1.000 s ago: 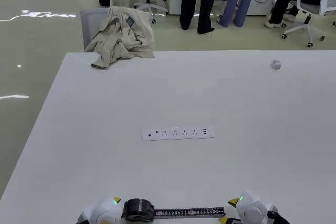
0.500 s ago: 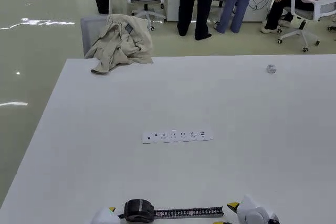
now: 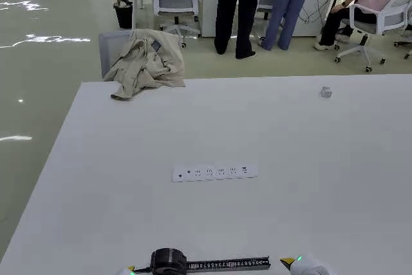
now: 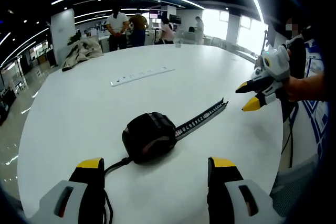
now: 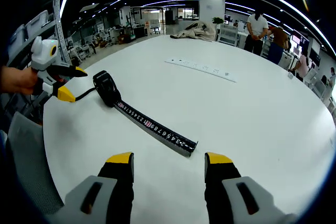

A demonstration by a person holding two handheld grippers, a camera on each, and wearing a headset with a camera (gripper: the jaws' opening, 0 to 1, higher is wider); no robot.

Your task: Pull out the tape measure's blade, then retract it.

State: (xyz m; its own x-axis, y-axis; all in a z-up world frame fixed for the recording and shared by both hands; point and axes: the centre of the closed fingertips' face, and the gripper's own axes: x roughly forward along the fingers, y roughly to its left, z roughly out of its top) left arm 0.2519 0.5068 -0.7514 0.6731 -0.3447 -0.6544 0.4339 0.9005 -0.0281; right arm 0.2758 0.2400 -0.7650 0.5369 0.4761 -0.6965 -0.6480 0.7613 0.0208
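The black tape measure (image 3: 168,261) lies near the table's front edge, its marked blade (image 3: 228,264) pulled out to the right and flat on the top. My left gripper (image 4: 157,163) stands open just behind the case (image 4: 149,136), touching nothing; a thin black cord (image 4: 113,166) trails from the case toward its left finger. My right gripper (image 5: 169,158) is open too, a short way back from the blade's end hook (image 5: 190,147). In the head view the left gripper (image 3: 131,268) and right gripper (image 3: 299,265) peek in at the bottom edge on either side of the tape.
A white power strip (image 3: 214,172) lies mid-table. A small crumpled ball (image 3: 326,92) sits far right. A beige jacket (image 3: 145,59) hangs over a chair at the far left corner. Beyond the white table (image 3: 96,159), people stand and one sits on an office chair.
Both grippers have drawn back toward the near edge and sit lower in the head view, which has also tilted. The tape measure stays in place with its blade out.
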